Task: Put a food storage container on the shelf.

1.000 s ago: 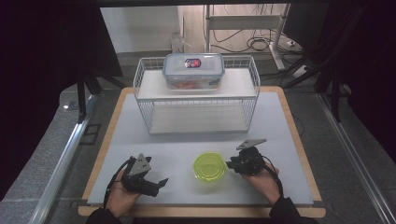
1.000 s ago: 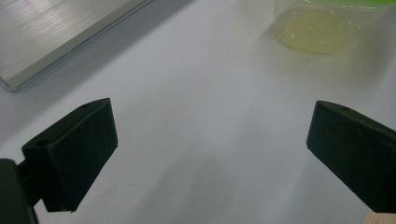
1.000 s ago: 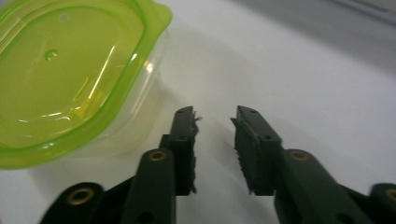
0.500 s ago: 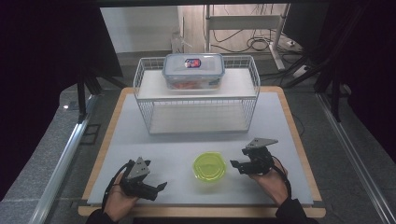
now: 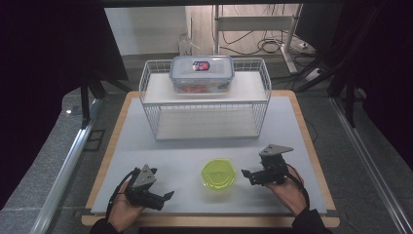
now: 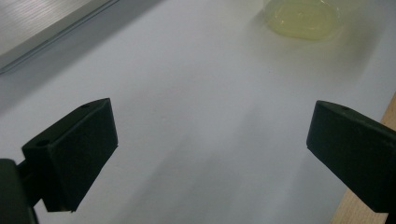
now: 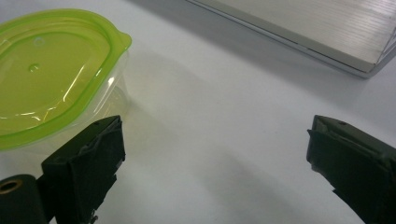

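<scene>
Resting near the front edge of the mat [image 5: 146, 141], between both grippers, is the green-lidded tub [image 5: 219, 174]. Right gripper [image 5: 247, 174] is held just right of it, jaws wide apart, nothing gripped; left gripper [image 5: 168, 196], jaws apart too, is held farther off at near left. Risk judged: the light tub could be nudged and slid by one jaw before both close. Far side: wire rack [image 5: 204, 100] with a lidded box [image 5: 201, 73] on top, well apart, not obstructing.

Table [image 5: 185, 156]: green-lidded container [image 5: 219, 174], wire rack [image 5: 204, 105].
</scene>
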### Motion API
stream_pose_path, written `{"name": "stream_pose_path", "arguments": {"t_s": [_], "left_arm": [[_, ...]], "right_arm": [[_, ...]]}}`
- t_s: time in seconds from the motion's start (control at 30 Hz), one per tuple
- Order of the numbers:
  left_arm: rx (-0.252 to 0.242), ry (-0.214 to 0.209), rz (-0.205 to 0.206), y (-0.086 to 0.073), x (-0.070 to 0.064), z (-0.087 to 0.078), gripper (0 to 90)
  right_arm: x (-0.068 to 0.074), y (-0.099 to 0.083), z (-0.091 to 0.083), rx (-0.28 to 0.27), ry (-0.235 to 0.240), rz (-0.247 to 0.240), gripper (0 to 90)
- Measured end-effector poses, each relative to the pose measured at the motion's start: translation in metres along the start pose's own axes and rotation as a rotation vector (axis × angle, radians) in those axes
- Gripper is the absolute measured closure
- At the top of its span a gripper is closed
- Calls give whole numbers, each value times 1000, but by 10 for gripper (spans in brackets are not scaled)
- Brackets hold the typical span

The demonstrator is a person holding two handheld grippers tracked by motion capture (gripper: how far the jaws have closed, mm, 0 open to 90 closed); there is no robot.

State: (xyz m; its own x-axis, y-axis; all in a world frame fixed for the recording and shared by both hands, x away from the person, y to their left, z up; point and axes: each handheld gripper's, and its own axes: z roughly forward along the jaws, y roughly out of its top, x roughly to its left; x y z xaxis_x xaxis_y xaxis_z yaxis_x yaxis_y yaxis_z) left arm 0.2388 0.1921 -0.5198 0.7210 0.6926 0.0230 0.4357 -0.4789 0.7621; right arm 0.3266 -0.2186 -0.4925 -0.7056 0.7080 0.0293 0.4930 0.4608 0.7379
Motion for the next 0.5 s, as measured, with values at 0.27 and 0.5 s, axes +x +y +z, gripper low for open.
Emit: {"name": "stream_pose_path", "arguments": {"t_s": [0.27, 0.5], "left_arm": [[5, -2, 1, 0, 0, 1, 19], [4, -3, -1, 0, 0, 1, 19]], "right_arm": [[7, 10, -9, 0, 18, 17, 47], [12, 21, -12, -5, 74, 49, 201]]}}
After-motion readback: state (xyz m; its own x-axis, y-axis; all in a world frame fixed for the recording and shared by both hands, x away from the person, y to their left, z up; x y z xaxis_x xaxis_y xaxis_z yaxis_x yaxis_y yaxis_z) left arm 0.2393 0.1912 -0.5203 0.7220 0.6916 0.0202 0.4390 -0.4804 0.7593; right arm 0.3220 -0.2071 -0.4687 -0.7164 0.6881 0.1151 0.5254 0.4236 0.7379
